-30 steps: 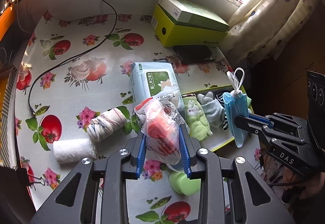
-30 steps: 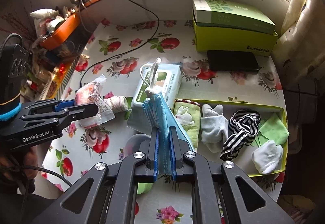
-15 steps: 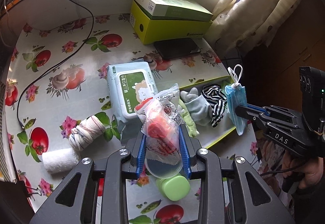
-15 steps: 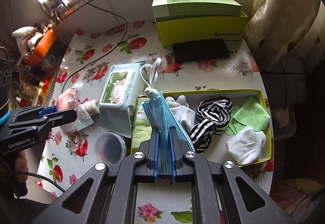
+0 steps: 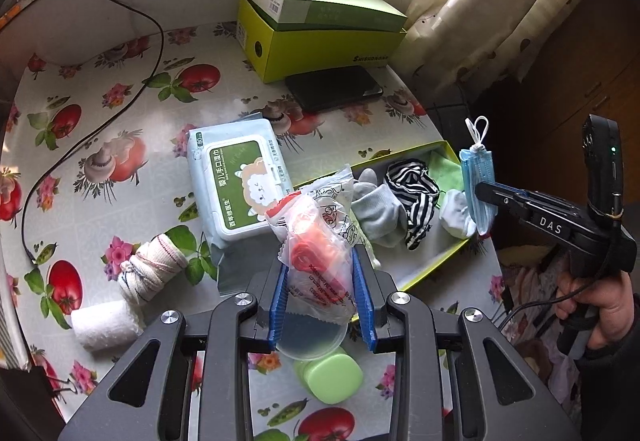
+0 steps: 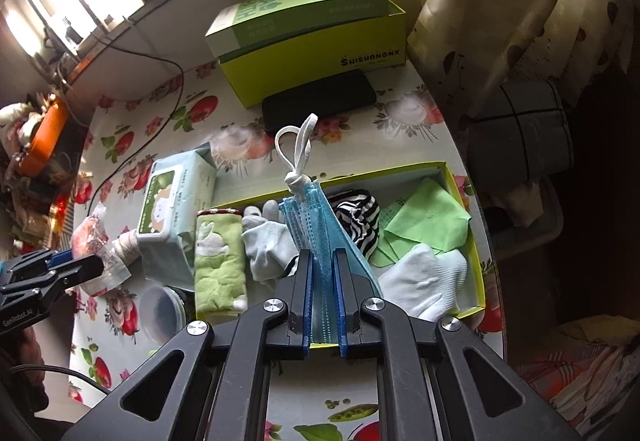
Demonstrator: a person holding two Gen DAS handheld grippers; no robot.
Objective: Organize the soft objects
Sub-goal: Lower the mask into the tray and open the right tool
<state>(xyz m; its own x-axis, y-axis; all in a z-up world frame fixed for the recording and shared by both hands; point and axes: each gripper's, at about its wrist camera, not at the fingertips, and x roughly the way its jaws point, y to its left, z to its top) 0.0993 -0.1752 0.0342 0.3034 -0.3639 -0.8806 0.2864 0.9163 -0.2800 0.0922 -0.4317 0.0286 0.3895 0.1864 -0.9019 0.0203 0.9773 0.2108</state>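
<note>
My left gripper (image 5: 320,265) is shut on a clear plastic packet (image 5: 320,241) with a red-orange item inside, held above the table just left of the yellow-green tray (image 5: 400,157). My right gripper (image 6: 322,257) is shut on a bundle of blue face masks (image 6: 316,217) tied by a white ear loop, hanging over the tray (image 6: 478,241). In the tray lie a green rabbit cloth (image 6: 218,261), a pale sock (image 6: 268,245), a striped sock (image 6: 360,217), a green cloth (image 6: 428,217) and a white sock (image 6: 424,277).
A wet-wipes pack (image 5: 236,181) lies left of the tray, with a rolled bandage (image 5: 152,273) and a white roll (image 5: 106,325) beyond it. A clear round lid (image 5: 310,337) and green case (image 5: 332,373) sit under my left gripper. A shoebox (image 5: 320,37), black phone (image 5: 332,87) and cable (image 5: 92,137) are behind.
My right gripper carried the masks rightward, from beside the wipes pack to over the tray. My left gripper drifted toward the tray with the packet. Both grips are unchanged.
</note>
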